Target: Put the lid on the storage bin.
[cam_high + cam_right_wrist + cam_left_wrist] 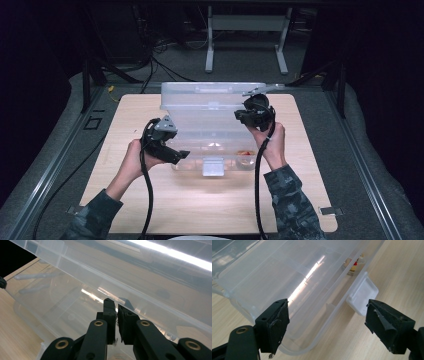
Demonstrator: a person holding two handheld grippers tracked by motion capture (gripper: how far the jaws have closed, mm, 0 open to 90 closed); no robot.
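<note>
A: While propped open like that, stood where?

B: Sat mid-table [150, 200], that clear box [200, 137], long side toward the person. Had its lid [210, 95] tilted up over the back wall.

A: Kept up by what?

B: Pinched by the right gripper [117, 312], jaws clamped together on the lid's rim near the right end, as far as could be told. Held with the right forearm raised, wrist cocked back, jaws aimed up and away.

A: And the left gripper [327, 322]?

B: Hovered low at the front left corner, jaws spread wide, gripping nothing. Straddled the box's edge, just beside the white latch [362, 293]. Pointed rightward along the front wall.

A: Judged to be which step?

B: Looked like the opening step, with the lid up but not yet laid back. Next called for swinging it fully open, or reaching in for the small red-and-yellow item [245, 153] at the front right. Needed a steady right pinch meanwhile, lest the lid drop.
</note>
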